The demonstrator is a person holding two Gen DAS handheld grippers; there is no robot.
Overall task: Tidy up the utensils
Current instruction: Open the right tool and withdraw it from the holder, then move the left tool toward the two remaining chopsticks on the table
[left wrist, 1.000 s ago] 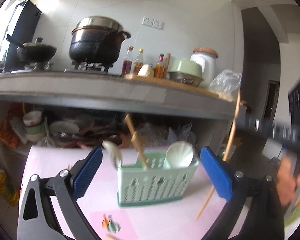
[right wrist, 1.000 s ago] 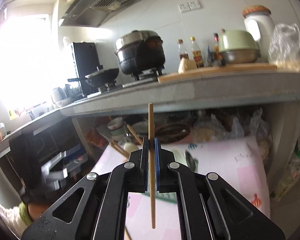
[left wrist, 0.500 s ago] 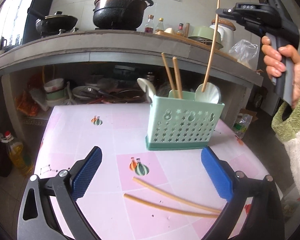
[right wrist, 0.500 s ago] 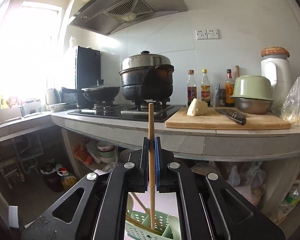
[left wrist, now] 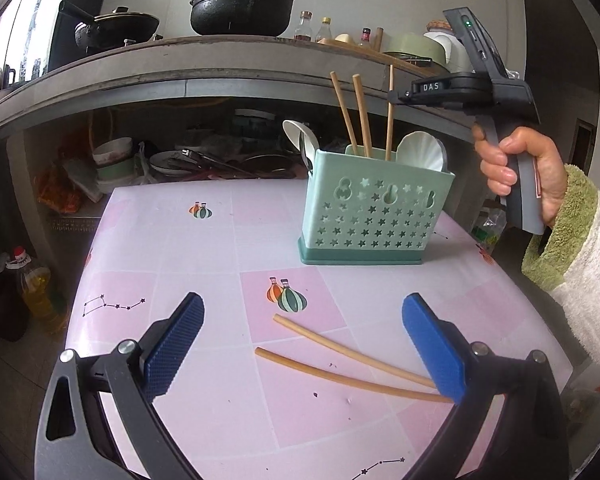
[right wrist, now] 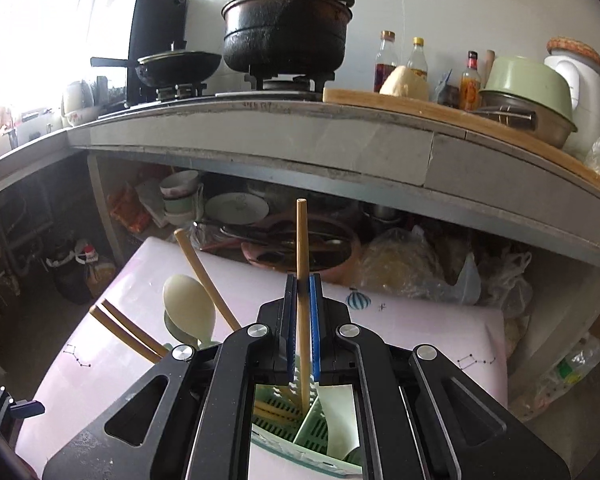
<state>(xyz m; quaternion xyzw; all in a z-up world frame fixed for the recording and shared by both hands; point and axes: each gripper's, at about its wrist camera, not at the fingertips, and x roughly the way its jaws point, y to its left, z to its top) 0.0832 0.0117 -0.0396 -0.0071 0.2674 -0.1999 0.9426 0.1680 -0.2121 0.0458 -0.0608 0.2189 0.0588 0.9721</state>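
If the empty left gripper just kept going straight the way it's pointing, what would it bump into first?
Most likely the pink table, at about the two loose chopsticks lying between the open pads of the left gripper, since it tilts downward. The green utensil basket stands further along. Depth is hard to judge here.

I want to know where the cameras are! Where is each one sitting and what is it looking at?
Left wrist: sits on the open left tongs, low over the pink table, facing the green holder; shows the person's right hand.
Right wrist: sits on the right tongs, shut on a chopstick, above the holder, facing the counter.
Both see: holder, black pot.
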